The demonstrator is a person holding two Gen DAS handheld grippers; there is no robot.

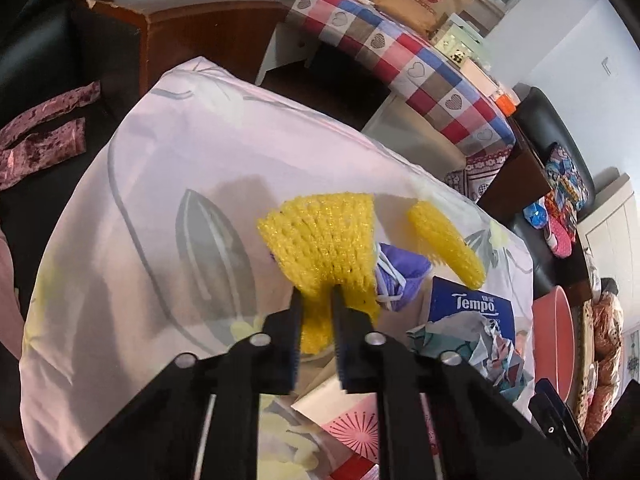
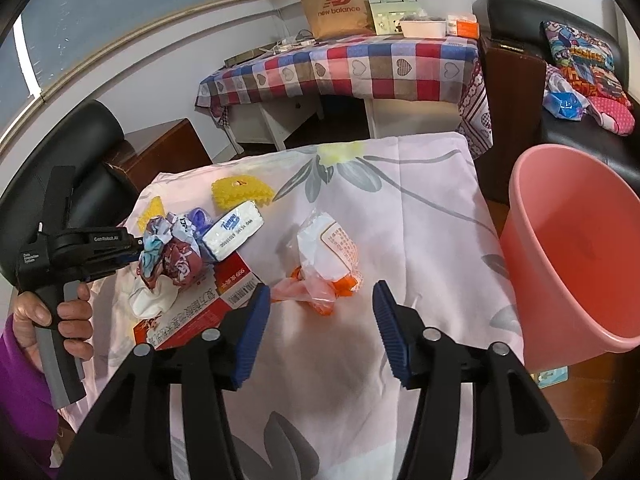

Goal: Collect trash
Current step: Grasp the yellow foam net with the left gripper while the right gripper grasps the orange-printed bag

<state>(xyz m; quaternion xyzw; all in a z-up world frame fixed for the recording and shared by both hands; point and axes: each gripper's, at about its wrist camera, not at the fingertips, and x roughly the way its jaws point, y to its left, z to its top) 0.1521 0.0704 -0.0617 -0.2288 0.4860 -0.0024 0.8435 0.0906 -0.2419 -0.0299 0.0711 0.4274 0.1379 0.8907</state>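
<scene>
My right gripper (image 2: 320, 300) hangs over the floral cloth (image 2: 420, 208) with its blue pads standing apart, nothing between them. Just ahead of it lies a white wrapper with orange plastic (image 2: 326, 254). To the left sit crumpled paper (image 2: 170, 256), a Tempo tissue pack (image 2: 234, 234) and two yellow foam nets (image 2: 240, 192). My left hand (image 2: 60, 316) holds the left gripper (image 2: 80, 248) by that pile; its fingertips are hidden. A pink bucket (image 2: 568, 248) stands tilted at the right.
</scene>
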